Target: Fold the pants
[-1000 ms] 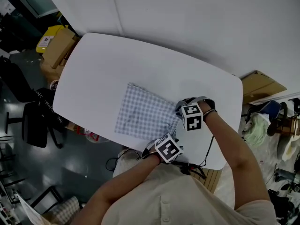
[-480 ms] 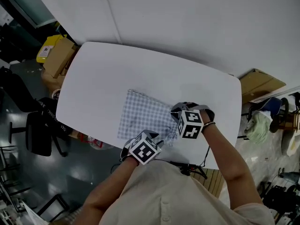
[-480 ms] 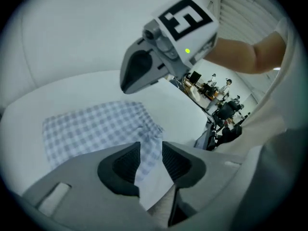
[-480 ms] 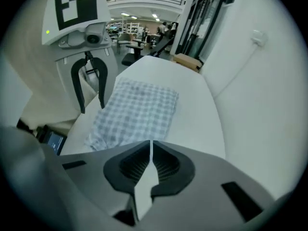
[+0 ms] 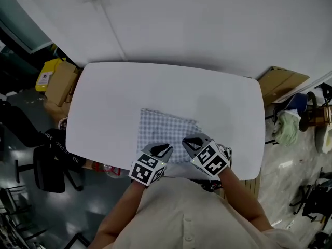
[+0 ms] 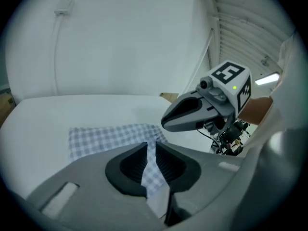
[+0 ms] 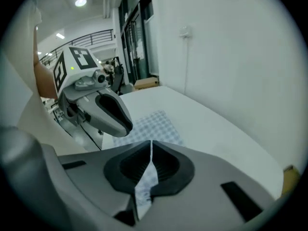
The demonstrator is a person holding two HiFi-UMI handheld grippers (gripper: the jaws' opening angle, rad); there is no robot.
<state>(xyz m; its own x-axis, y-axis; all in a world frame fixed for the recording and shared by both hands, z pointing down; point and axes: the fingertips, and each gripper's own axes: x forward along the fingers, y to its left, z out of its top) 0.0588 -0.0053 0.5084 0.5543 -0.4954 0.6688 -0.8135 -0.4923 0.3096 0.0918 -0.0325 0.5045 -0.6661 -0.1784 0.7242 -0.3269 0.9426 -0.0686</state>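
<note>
- Jaws of the left gripper (image 6: 151, 147) are closing, with a near corner of the checked pants (image 5: 165, 128) between them.
- Pants lie flat on the desk (image 5: 104, 97), toward the person's edge; gripping both near corners likely readies that edge to be carried over as one fold.
- Right gripper (image 7: 150, 146) has its jaws pressed almost together on the other near corner, keeping the hem level.

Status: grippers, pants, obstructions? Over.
Left gripper closing on pants, near edge; right gripper shut on same edge. Pants partly folded on table. Nothing in the way.
</note>
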